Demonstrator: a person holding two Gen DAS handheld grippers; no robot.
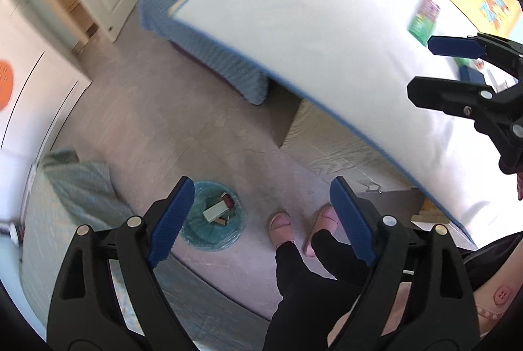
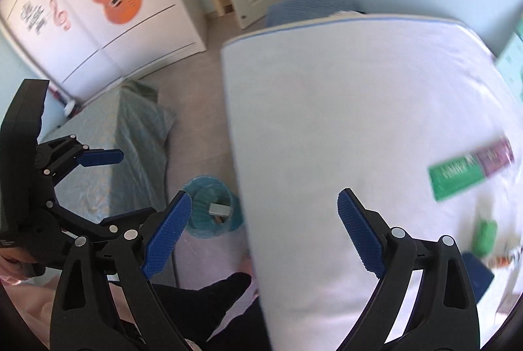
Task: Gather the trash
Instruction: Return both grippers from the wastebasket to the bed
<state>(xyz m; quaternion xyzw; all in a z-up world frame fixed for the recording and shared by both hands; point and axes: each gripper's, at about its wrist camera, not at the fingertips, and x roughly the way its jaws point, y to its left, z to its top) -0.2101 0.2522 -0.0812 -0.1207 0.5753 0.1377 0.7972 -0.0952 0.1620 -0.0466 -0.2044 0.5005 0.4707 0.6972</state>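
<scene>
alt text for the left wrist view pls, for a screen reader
The open, empty left gripper points down at a grey floor, where a bin lined with a teal bag holds a few small boxes. A person's feet in pink slippers stand beside it, next to a white mattress; the right gripper shows at the right edge.
</scene>
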